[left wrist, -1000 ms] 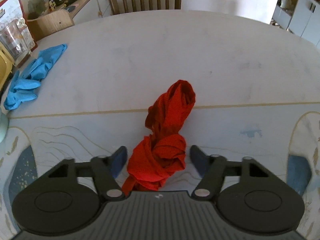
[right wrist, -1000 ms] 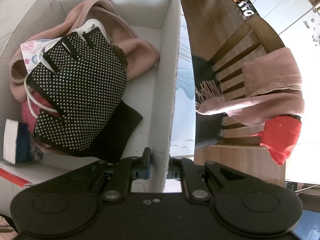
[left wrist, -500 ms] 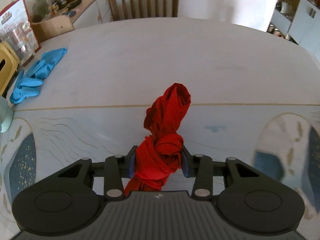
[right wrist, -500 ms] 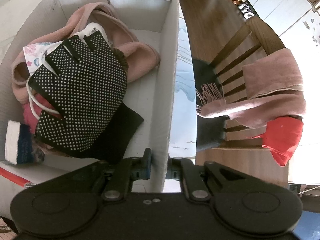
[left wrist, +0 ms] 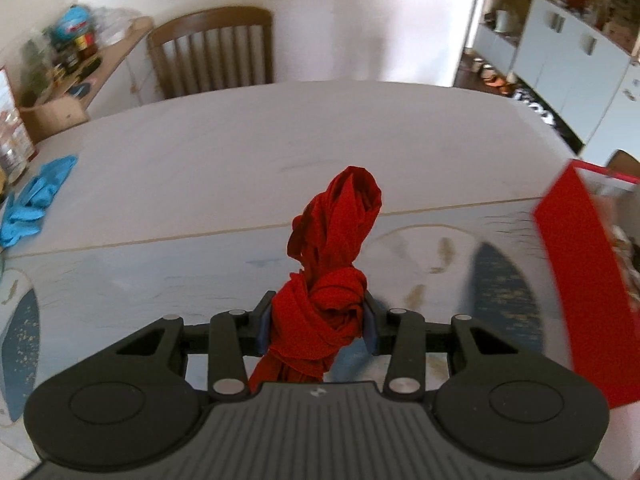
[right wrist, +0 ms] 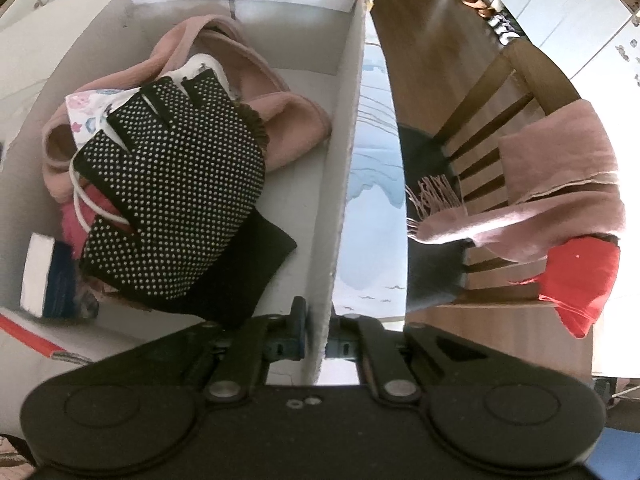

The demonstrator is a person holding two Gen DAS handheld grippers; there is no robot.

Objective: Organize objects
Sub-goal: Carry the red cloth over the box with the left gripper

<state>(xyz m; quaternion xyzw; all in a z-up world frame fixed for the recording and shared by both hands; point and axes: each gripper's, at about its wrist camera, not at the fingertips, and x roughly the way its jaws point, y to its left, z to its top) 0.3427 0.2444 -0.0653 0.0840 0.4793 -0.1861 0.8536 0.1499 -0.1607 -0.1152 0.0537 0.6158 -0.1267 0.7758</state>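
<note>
My left gripper (left wrist: 318, 322) is shut on a knotted red cloth (left wrist: 332, 256) and holds it lifted above the table (left wrist: 280, 128). The red-sided cardboard box (left wrist: 580, 280) shows at the right edge of the left wrist view. My right gripper (right wrist: 318, 336) is shut on the box's right wall (right wrist: 344, 168). Inside the box lie a black white-dotted glove (right wrist: 176, 200), a pink cloth (right wrist: 260, 96), a small floral cloth (right wrist: 86, 112) and a blue and white packet (right wrist: 44, 276).
A blue glove (left wrist: 32, 200) lies at the table's left edge. A wooden chair (left wrist: 216, 56) stands behind the table. Another chair (right wrist: 512, 128) beside the box carries a pink scarf (right wrist: 560, 188) and a red cloth (right wrist: 580, 284). A cluttered sideboard (left wrist: 76, 60) is far left.
My left gripper closed on the red cloth, lifted it off the table and swung right, bringing the box into view. The right gripper kept its hold on the box wall.
</note>
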